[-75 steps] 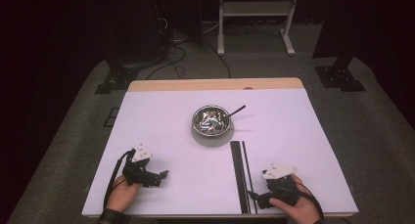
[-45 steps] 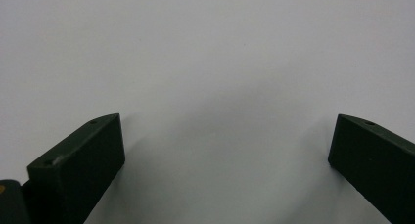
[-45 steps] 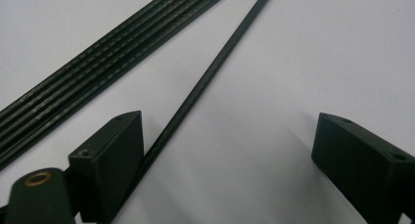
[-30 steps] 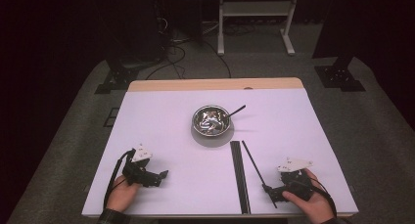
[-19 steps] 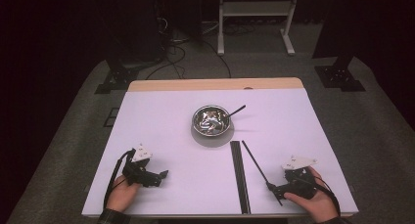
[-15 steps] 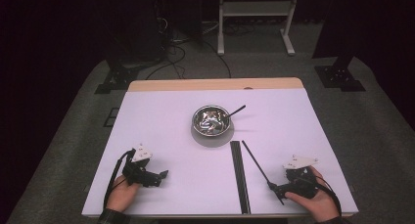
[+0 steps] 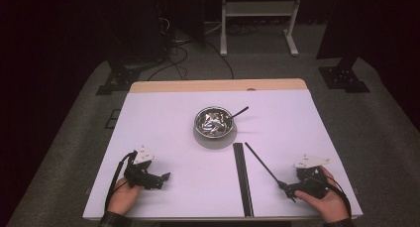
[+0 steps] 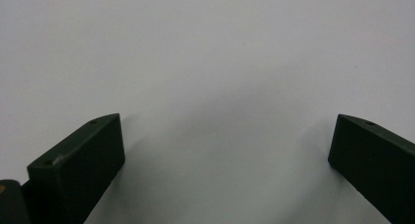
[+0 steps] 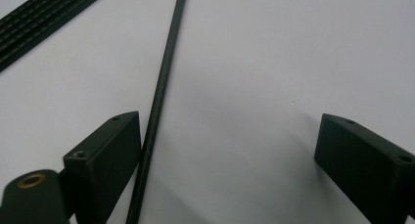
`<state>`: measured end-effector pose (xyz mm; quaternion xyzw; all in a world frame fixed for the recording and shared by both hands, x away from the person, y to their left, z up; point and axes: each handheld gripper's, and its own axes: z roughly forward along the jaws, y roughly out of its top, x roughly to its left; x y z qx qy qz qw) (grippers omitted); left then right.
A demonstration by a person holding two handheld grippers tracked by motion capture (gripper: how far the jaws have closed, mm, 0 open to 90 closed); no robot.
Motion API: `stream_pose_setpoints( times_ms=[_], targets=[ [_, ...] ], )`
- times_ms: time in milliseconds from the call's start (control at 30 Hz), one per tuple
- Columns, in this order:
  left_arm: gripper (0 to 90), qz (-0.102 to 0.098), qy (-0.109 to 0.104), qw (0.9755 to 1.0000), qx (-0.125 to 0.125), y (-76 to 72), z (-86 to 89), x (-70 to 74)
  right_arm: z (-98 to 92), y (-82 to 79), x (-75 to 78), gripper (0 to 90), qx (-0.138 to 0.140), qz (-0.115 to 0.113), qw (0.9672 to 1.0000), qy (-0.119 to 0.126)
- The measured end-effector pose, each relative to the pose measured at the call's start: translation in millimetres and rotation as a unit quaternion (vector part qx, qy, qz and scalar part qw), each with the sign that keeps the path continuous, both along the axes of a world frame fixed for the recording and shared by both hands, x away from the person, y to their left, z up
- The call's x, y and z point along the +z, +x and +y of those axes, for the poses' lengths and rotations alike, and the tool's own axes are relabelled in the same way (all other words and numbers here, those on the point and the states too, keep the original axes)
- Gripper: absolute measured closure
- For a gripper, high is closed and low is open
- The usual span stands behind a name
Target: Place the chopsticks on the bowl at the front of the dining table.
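The tabletop [image 7: 163,133] is plain pale lilac-white with a light wood strip at its far edge. On it: a shiny silver bowl [image 7: 213,122], black rods [image 7: 242,177] nearby, black hand-held grippers.

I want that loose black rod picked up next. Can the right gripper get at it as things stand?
Probably yes: the right gripper is open, the loose rod lies right beside one of its fingers, nothing between.

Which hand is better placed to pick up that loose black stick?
Probably the right gripper: the stick lies between its open jaws, against one. The left gripper rests far across the table.
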<state>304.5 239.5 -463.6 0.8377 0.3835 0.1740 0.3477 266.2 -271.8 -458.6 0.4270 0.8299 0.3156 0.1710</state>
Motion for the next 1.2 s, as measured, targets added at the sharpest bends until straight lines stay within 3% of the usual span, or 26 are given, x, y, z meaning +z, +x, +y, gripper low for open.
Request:
stream_pose_setpoints(
  times_ms=[900, 1200],
  targets=[
    [0.0, 0.0, 0.0, 1.0, 0.0, 0.0, 0.0, 0.0, -39.0, 6.9, -0.8, 9.0, -0.045, -0.004, 0.999, 0.005],
    [0.0, 0.0, 0.0, 1.0, 0.001, -0.1, 0.0, 0.0, -48.1, 7.3, -2.1, 8.9, -0.038, -0.005, 0.9992, 0.011]
  ],
)
